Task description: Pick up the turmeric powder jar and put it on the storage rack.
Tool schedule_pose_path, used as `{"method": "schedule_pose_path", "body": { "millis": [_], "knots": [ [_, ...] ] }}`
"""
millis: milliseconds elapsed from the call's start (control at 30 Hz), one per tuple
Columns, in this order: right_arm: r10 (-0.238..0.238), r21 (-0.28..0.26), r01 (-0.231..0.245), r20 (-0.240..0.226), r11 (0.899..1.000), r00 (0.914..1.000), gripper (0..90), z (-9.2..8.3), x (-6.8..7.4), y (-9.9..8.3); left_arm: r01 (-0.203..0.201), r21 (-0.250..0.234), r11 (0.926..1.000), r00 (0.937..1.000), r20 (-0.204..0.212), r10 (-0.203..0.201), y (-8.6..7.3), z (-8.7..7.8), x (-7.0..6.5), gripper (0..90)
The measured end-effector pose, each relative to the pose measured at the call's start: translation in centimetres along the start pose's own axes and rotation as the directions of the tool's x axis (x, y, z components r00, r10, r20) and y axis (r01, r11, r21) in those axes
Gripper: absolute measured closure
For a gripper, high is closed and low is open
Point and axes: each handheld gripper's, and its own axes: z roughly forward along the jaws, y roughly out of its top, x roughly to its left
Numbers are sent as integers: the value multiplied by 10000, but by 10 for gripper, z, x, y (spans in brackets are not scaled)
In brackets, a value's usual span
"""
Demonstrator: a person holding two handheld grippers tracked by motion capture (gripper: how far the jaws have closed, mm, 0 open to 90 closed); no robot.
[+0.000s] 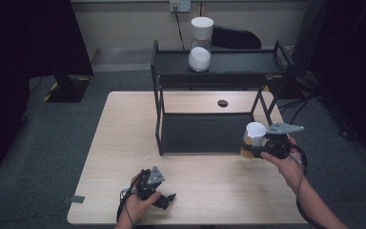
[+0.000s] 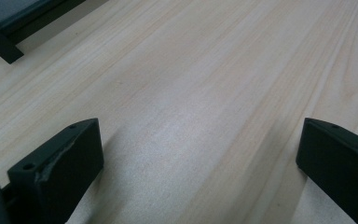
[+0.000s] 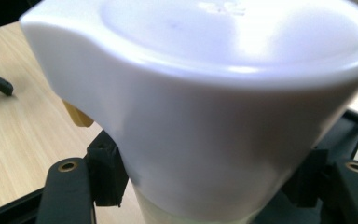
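A jar (image 1: 253,139) with a white lid and yellowish contents hangs above the table's right side, in front of the black rack (image 1: 158,119). My right gripper (image 1: 256,151) is shut on it from the right. In the right gripper view the white lid (image 3: 214,93) looms close, and the black fingers (image 3: 105,172) press on the jar's body just below it. My left gripper (image 1: 167,197) rests on the wooden table (image 1: 124,143) near the front edge, held by a hand. Its jaws stand wide apart over bare wood, with the left gripper (image 2: 200,163) open and holding nothing.
A second white-lidded jar (image 1: 201,44) with white contents stands on the rack's top shelf. A dark panel (image 1: 205,132) closes the rack's lower front. A round hole (image 1: 222,103) marks the tabletop behind it. Cables trail from both grippers.
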Motion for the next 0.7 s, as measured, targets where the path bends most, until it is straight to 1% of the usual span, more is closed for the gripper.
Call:
{"method": "schedule_pose_path", "body": {
  "millis": [167,333,433,567,700],
  "knots": [
    [-223,10,223,49,9998,9997,306,0,-2,18,-6,6,10000,10000,0,6,0,0,0,0],
    [-192,-101,192,18,9998,9998,306,1,-4,33,-8,9,10000,10000,0,8,0,0,0,0],
    [-324,-135,325,40,9994,9995,305,2,-4,43,-4,7,10000,10000,1,4,0,0,0,0],
    [-288,-201,287,-33,9994,9996,305,3,-6,55,-5,8,10000,10000,2,5,0,0,0,0],
    [-423,-227,423,-2,9988,9991,305,2,-6,70,-3,9,10000,10000,3,3,0,0,0,0]
  ]
}}
